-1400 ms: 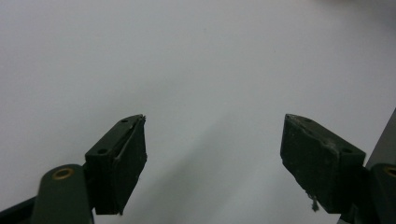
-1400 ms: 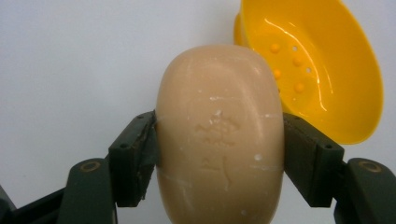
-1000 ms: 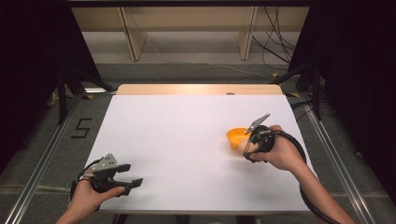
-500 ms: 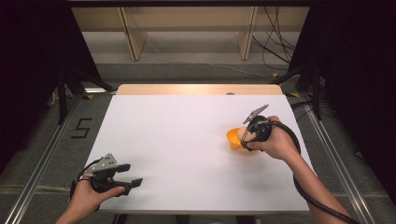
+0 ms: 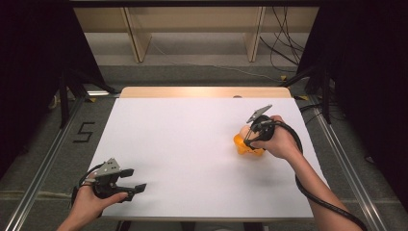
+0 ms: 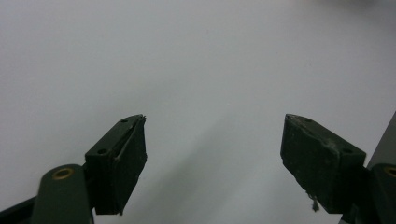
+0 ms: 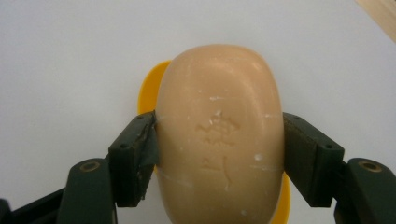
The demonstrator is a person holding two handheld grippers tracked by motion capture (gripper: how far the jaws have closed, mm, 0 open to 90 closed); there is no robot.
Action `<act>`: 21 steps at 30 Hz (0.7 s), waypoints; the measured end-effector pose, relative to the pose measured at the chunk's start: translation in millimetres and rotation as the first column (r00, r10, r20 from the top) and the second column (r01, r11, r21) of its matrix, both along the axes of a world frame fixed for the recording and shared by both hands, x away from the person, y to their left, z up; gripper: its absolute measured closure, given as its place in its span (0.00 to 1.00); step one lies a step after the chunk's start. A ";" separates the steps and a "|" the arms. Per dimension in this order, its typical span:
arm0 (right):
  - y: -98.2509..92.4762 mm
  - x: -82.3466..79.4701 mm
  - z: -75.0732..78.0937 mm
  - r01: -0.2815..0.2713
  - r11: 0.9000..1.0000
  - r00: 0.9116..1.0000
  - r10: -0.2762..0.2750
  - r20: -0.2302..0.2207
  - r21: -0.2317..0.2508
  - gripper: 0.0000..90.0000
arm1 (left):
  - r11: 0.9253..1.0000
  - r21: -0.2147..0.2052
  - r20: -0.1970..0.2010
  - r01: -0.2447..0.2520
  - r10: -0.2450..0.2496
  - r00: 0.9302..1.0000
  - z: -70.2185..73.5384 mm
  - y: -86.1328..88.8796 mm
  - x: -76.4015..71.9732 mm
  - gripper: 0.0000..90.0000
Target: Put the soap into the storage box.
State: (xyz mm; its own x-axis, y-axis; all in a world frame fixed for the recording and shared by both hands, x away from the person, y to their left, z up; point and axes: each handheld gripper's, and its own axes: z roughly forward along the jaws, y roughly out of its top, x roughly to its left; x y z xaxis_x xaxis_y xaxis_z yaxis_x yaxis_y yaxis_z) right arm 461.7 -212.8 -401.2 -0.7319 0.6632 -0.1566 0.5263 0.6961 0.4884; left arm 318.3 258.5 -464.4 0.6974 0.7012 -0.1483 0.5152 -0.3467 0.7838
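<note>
We see a pale peach, oval bar of soap (image 7: 219, 135) with a faint stamped mark pressed into its top face and a few white scuffs. It sits pinched between the two black jaws of the right gripper (image 7: 219, 140), one pad against each long side. Under the bar, a bright yellow-orange plastic dish (image 7: 148, 84) shows past the left jaw and again just inside the right jaw.

From the high view we make out the right gripper (image 5: 250, 137) held in the person's right hand (image 5: 279, 142), tilted down over the orange dish (image 5: 248, 147) on the white table top (image 5: 192, 144); the soap there is a small pale patch just ahead of the claw — the stamp cannot be made out.

The left gripper (image 5: 130, 179) rests well apart from the right claw, low in the person's left hand (image 5: 96, 202). In its own view the left gripper (image 6: 212, 149) has its jaws spread wide with bare white surface (image 6: 187, 70) between and ahead of them — the right pad carries a small frayed thread.
</note>
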 end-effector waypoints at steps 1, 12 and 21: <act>0.3 1.4 -1.0 -0.010 1.000 1.000 0.010 0.001 -0.003 0.37 | 1.000 0.000 0.001 0.000 0.000 1.000 0.1 0.1 0.0 0.25; -1.8 5.6 -11.0 -0.015 1.000 0.999 0.015 0.033 -0.003 0.37 | 1.000 -0.009 -0.002 -0.007 0.007 1.000 -0.1 -0.2 -0.3 0.24; -4.2 5.5 -11.1 -0.006 1.000 0.999 0.005 0.037 0.028 0.39 | 1.000 -0.006 -0.002 -0.004 0.004 1.000 -0.2 -0.1 -0.1 0.24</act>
